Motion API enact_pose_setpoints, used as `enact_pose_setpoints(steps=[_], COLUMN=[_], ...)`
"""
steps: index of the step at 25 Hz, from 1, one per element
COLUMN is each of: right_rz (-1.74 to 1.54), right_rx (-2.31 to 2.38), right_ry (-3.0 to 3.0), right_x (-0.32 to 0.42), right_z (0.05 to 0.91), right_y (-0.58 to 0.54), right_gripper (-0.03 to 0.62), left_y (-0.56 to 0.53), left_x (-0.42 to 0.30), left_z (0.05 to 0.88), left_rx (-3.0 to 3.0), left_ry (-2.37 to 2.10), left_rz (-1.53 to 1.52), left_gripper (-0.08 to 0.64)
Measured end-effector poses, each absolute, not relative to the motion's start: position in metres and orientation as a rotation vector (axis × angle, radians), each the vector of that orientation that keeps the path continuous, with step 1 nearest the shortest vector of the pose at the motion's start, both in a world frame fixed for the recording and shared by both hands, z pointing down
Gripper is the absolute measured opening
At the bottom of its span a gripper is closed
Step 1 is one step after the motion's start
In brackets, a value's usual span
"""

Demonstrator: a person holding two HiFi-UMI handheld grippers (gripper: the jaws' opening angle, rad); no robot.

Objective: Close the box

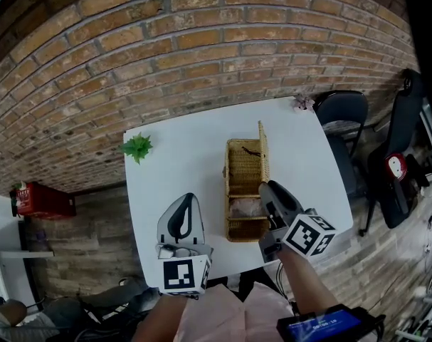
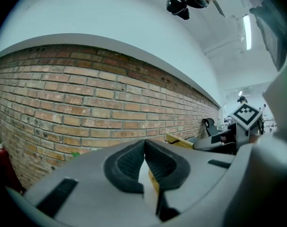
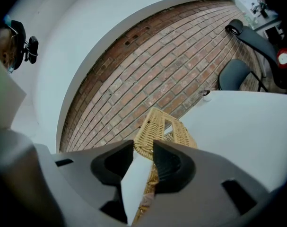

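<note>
Wicker is what the box (image 1: 245, 231) is made of. It lies lengthwise near the middle of the white tabletop (image 1: 180, 155). Its lid (image 1: 261, 148) stands up on edge along the box's right side, so the box is open and the closing is not yet done.

The right gripper (image 3: 143, 149) is at the box's near right corner, where the lid's near end comes down. Its jaws stand part open with that end of the lid between their tips. The pads look very close to the weave on both sides, but nothing shows them pressing, so I judge it a straddle and not a grip. The placing makes sense, since from this free near end the lid can be tipped leftward over the box.

The left gripper (image 2: 144, 143) hangs to the left of the box and apart from it. Its jaws are closed tip to tip on nothing. It seems held in reserve, perhaps to steady the box's left wall.

The box is a long, narrow, honey-coloured basket of tight weave with a thicker rolled rim. The lid is the same weave, and the right gripper view shows a rectangular opening in its panel. A pale patch lies inside the box toward its near end, but I cannot tell what it is. A small green plant (image 1: 137, 147) sits well to the left of the box.
</note>
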State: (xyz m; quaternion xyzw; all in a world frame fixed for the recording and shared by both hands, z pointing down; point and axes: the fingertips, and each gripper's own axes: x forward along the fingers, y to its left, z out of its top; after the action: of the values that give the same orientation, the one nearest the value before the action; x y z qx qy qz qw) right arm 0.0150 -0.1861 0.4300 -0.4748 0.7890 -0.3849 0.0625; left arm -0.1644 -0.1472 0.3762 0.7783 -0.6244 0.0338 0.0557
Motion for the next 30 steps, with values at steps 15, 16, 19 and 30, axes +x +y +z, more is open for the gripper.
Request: enact_pose_setpoints(steps=[15, 16, 19, 30], right_rz=[-1.105, -1.102, -1.095, -1.084], right_rx=[-1.501, -1.505, -1.509, -1.510], right_ry=[2.444, 2.449, 2.465, 2.509], right_x=[0.000, -0.001, -0.005, -0.020], right_z=[0.436, 0.436, 0.438, 0.447], right_y=[-0.186, -0.186, -0.185, -0.186], right_gripper=[0.135, 0.135, 0.135, 0.117], left_y=[-0.145, -0.145, -0.144, -0.138], left_x=[-0.180, -0.180, -0.183, -0.193], left_z=[0.385, 0.386, 0.387, 0.397], left_rx=[2.320, 2.319, 2.315, 2.277], left_ry=[-1.910, -1.911, -1.913, -1.927], left_rz=[0.097, 0.096, 0.097, 0.119], left_gripper=[0.011, 0.011, 0.011, 0.011])
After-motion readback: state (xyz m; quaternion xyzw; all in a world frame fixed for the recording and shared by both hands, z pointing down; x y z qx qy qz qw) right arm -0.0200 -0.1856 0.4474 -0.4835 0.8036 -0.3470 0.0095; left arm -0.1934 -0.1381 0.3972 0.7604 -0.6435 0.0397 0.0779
